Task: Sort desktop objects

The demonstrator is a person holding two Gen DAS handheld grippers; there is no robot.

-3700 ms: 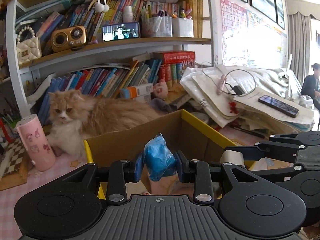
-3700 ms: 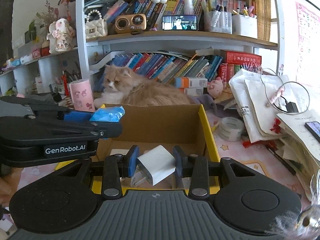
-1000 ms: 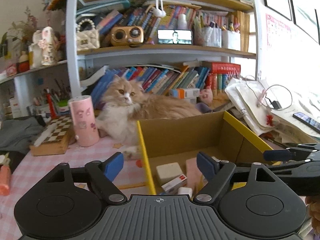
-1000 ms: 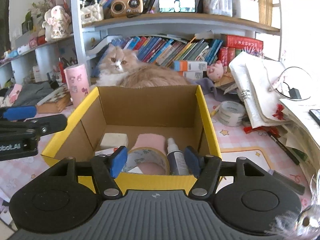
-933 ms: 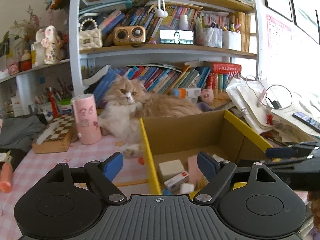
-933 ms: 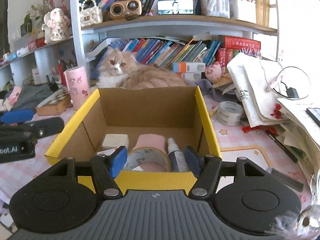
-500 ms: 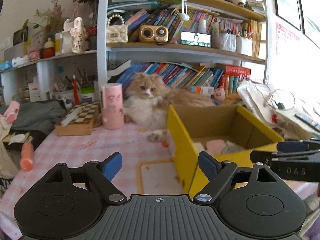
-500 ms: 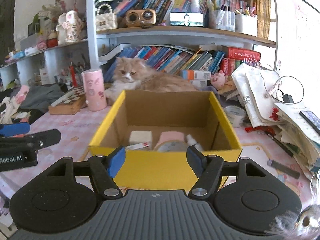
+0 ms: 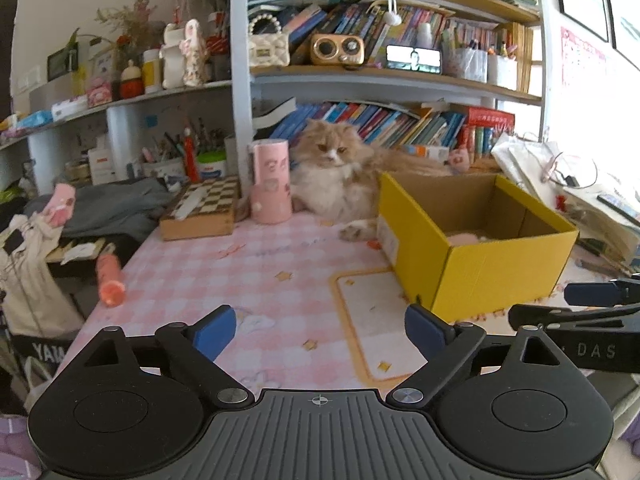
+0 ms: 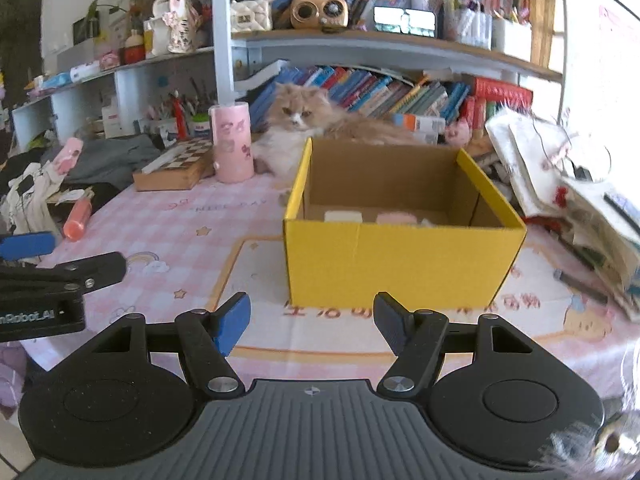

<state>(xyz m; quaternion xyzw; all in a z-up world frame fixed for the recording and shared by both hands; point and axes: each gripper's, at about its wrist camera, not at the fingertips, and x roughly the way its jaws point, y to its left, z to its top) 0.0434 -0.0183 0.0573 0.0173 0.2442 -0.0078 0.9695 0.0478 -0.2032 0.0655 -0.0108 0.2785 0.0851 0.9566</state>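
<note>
A yellow cardboard box (image 10: 404, 258) stands on the pink checked tablecloth (image 10: 176, 236); a white block (image 10: 343, 216) and a pink thing (image 10: 396, 218) show just over its front wall. The same box (image 9: 480, 268) sits right of centre in the left wrist view. My left gripper (image 9: 320, 330) hangs over the near cloth, left of the box; its jaws are opening and nothing is between them. My right gripper (image 10: 311, 322) is open and empty in front of the box's front wall. Each gripper appears at the edge of the other's view.
A long-haired cat (image 10: 304, 124) lies behind the box. A pink cylinder (image 10: 233, 142) and a chessboard case (image 10: 176, 168) stand at the back left; an orange tube (image 10: 77, 214) lies at the left edge. Papers, cables and a phone pile up (image 10: 576, 184) on the right, bookshelves behind.
Both grippers have pulled back from the box, which now looks smaller and farther. The left gripper's jaws spread wider. Earlier each held an item over the box; both are empty now.
</note>
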